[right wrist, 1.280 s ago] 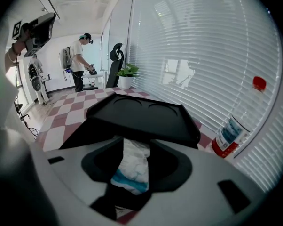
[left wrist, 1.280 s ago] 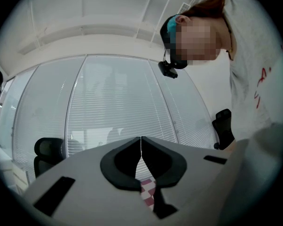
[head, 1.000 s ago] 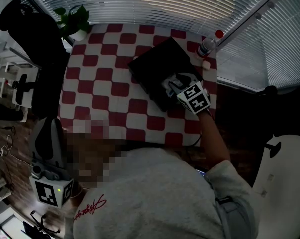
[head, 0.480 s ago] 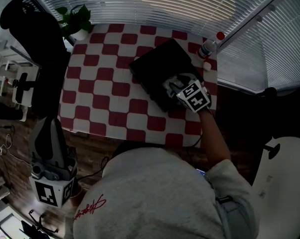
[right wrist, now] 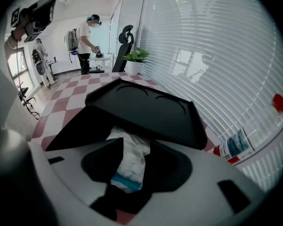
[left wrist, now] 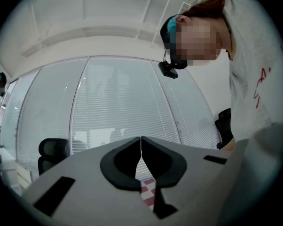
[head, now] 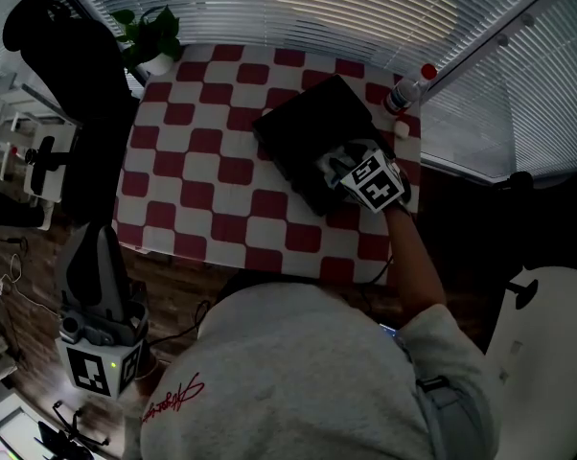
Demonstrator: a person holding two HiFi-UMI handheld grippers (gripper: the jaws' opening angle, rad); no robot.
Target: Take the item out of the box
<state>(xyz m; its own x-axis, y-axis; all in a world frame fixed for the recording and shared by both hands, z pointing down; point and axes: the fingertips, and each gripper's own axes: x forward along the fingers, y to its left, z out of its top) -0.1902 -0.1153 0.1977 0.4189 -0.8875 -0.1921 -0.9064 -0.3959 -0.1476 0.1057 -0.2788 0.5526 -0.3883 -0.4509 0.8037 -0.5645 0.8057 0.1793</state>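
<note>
The right claw [right wrist: 130, 160] is clamped on a crinkled white packet [right wrist: 130, 158] with a blue band. One black jaw presses each side of it at the mouth of a black box [right wrist: 146, 108]. The packet's top end, at 12 o'clock from the jaws, sits tucked under the box's raised lid; its banded end lies between the jaws.

In the head view, the claw meets the box at the box's 5 o'clock corner. The box lies askew toward 2 o'clock on the red-and-white chequered counter [head: 202, 172]. Just beyond the box at 1 o'clock, a red-capped bottle [head: 404, 88] stands at the counter's edge, against the window blinds [head: 298, 8]. A potted plant [head: 151, 42] occupies the 11 o'clock corner, and a black office chair [head: 70, 94] stands beside the counter at 9 o'clock.

The left claw [left wrist: 141, 149] is closed on nothing, its jaw tips meeting. It is held off the counter at 7 o'clock, beside the person's grey sleeve, pointing up at the blinds.
</note>
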